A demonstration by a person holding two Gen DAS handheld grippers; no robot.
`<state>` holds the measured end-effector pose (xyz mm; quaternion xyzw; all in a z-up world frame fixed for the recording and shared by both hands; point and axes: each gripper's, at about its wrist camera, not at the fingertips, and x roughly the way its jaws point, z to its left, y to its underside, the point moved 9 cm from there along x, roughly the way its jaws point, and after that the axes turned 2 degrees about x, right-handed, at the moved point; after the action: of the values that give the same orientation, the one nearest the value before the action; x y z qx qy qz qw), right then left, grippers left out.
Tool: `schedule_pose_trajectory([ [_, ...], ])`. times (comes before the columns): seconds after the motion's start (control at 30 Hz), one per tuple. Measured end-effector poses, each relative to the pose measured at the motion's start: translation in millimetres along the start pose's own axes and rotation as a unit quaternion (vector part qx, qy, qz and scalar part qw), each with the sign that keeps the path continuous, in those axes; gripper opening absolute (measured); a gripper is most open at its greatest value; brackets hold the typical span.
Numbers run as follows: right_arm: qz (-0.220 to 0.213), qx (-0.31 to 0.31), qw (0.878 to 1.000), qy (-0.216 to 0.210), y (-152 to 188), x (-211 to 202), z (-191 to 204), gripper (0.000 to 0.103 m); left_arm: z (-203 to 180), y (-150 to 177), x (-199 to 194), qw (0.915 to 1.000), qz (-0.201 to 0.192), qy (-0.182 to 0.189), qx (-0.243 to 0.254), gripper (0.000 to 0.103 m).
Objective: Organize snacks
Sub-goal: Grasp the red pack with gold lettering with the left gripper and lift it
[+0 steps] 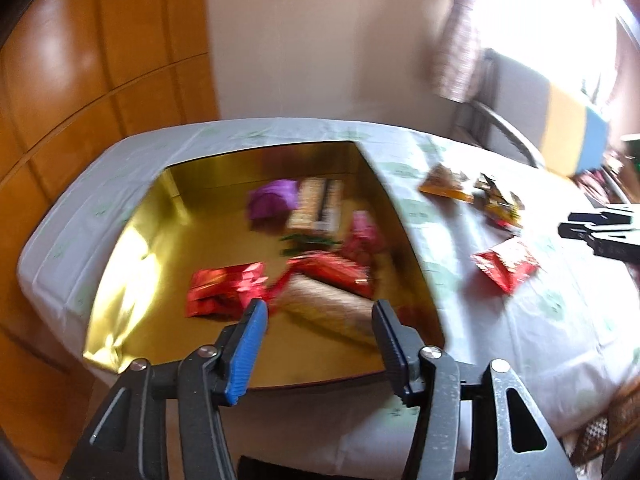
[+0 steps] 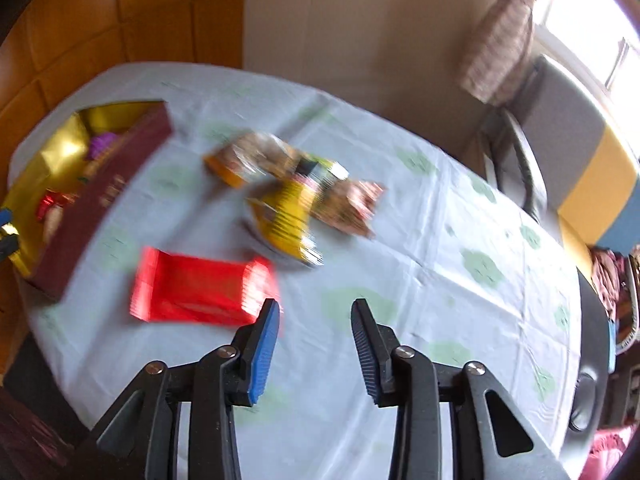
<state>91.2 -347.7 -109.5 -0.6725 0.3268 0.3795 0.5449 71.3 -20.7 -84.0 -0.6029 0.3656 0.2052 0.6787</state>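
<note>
The left gripper (image 1: 320, 312) hangs released and empty over a gold-lined box (image 1: 132, 264) on the tabletop (image 1: 500, 340), which already holds red packets (image 1: 224, 288), a purple packet (image 1: 270, 196) and a few other blurred snacks. The right gripper (image 2: 316, 312) is likewise released, nothing between its pads, above the pale cloth just right of a red packet (image 2: 200, 292) lying beside the box (image 2: 100, 200). Beyond it lie a yellow packet (image 2: 288, 216), an orange one (image 2: 236, 160) and a brownish one (image 2: 352, 204), close together.
</note>
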Motion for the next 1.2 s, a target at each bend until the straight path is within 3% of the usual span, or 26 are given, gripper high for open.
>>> schedule_pose_trajectory([
  [0.23,0.030,0.107,0.994,-0.021,31.0,29.5,-56.8,0.038,-79.6,-20.9,8.5,0.9917,-0.003,0.062,0.113,0.065],
  [0.3,0.040,0.126,0.991,-0.006,33.3,32.3,-67.1,0.038,-99.9,-26.6,16.2,0.9876,0.000,0.077,0.137,0.065],
  [0.6,0.022,0.170,0.984,-0.049,20.8,23.5,-69.7,0.038,-190.6,-36.7,69.0,0.9588,0.043,0.137,0.245,0.068],
  [0.8,0.018,0.174,0.983,-0.057,14.3,25.8,-69.0,0.038,-216.3,-34.8,102.0,0.9411,0.066,0.137,0.302,0.072],
  [1.03,0.017,0.184,0.981,-0.052,15.2,25.7,-75.7,0.038,-233.4,-35.7,122.5,0.9305,0.078,0.155,0.323,0.072],
  [1.07,0.018,0.184,0.981,-0.051,15.7,25.8,-75.8,0.038,-235.7,-35.9,124.6,0.9314,0.078,0.158,0.318,0.069],
  [1.1,0.018,0.183,0.982,-0.049,16.1,26.0,-75.8,0.038,-237.5,-35.4,125.4,0.9330,0.082,0.168,0.307,0.055],
  [1.13,0.019,0.181,0.982,-0.049,16.6,26.3,-75.4,0.038,-239.7,-35.4,125.4,0.9350,0.089,0.185,0.289,0.049],
  [1.2,0.021,0.178,0.983,-0.045,17.4,27.1,-74.5,0.038,-241.3,-33.4,120.9,0.9406,0.073,0.175,0.281,0.041],
])
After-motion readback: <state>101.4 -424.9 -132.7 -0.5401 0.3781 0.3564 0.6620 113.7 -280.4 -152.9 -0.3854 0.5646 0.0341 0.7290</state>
